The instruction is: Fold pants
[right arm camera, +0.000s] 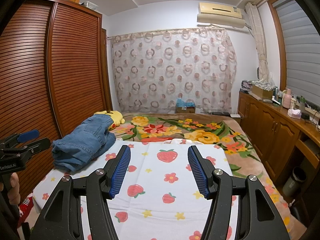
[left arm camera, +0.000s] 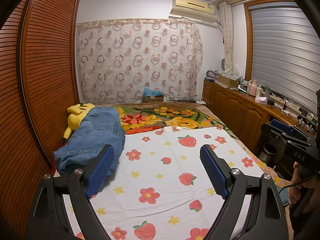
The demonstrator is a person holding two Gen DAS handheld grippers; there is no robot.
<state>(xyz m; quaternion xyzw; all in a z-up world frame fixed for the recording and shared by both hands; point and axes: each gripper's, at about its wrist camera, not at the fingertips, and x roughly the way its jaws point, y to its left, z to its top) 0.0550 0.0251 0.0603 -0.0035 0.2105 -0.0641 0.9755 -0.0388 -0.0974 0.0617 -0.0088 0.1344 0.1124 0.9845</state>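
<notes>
Blue denim pants lie in a loose folded heap at the left edge of the bed, partly over a yellow plush toy. They also show in the right wrist view. My left gripper is open and empty, held above the white strawberry-print sheet, with its left finger close beside the pants. My right gripper is open and empty above the same sheet, to the right of the pants.
A brown slatted wardrobe stands close along the bed's left side. A floral blanket covers the far half of the bed. Wooden cabinets with clutter run along the right wall, with a bin on the floor.
</notes>
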